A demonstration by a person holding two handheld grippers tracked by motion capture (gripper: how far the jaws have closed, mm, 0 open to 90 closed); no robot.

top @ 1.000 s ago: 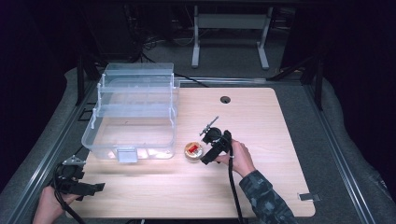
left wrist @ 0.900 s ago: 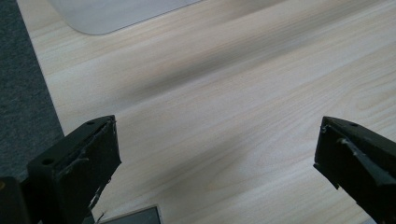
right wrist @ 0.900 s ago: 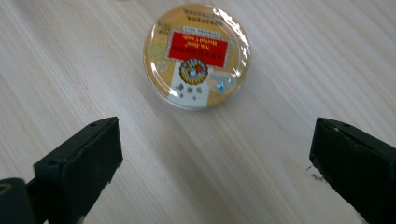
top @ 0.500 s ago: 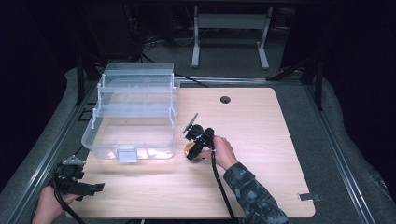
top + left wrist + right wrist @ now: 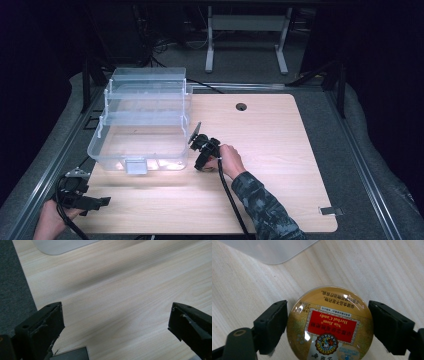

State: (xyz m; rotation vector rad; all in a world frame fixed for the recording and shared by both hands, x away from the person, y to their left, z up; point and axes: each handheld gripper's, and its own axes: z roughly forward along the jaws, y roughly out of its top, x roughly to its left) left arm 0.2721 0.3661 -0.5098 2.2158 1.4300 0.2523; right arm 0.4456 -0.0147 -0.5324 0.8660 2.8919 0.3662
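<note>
Your right gripper (image 5: 328,327) dropped over the tin (image 5: 329,322), jaws closing, straddling but not yet pinching. Left gripper (image 5: 116,325) idle, apart. Next: clamp, lift toward bin (image 5: 145,125).

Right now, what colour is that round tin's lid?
Golden yellow, with a red label across the middle of the round tin; the right gripper view shows it best.

Lighting: table (image 5: 280,150) brightly lit from above, surroundings near black; glare spots on candy tin (image 5: 329,325) lid; soft diagonal shadow bands in left gripper view; high view slightly soft
</note>
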